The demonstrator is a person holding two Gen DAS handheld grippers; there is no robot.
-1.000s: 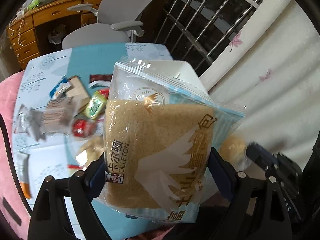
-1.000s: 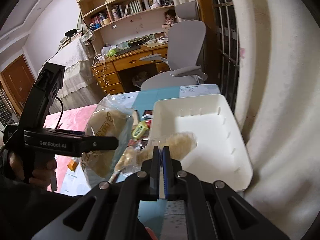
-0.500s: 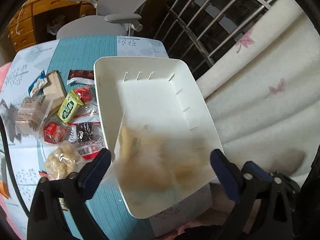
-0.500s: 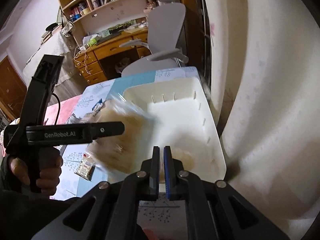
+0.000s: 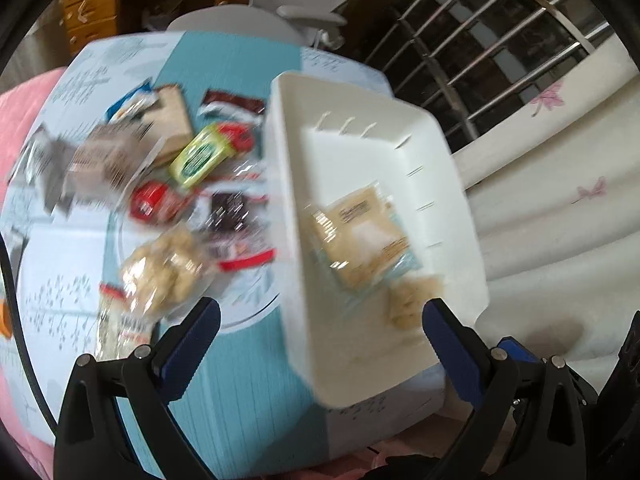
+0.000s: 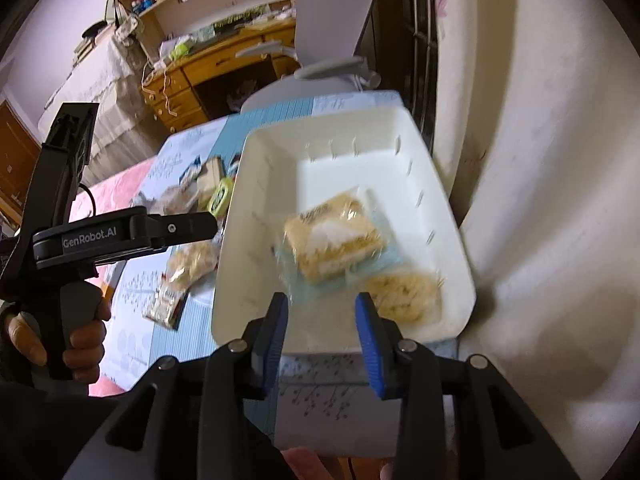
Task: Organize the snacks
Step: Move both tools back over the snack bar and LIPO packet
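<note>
Left gripper (image 5: pixel 320 320) and right gripper (image 6: pixel 321 312) both agape and empty, side by side

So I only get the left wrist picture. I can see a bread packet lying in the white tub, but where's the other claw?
Observer: The right claw hangs over the near end of the tub. It is open, with nothing between its fingers.
Visitor: And is somebody actually holding the claw I'm looking along?
Observer: Yes. A hand is wrapped around the handle of the left claw, which sits out to the left of the tub.
</note>
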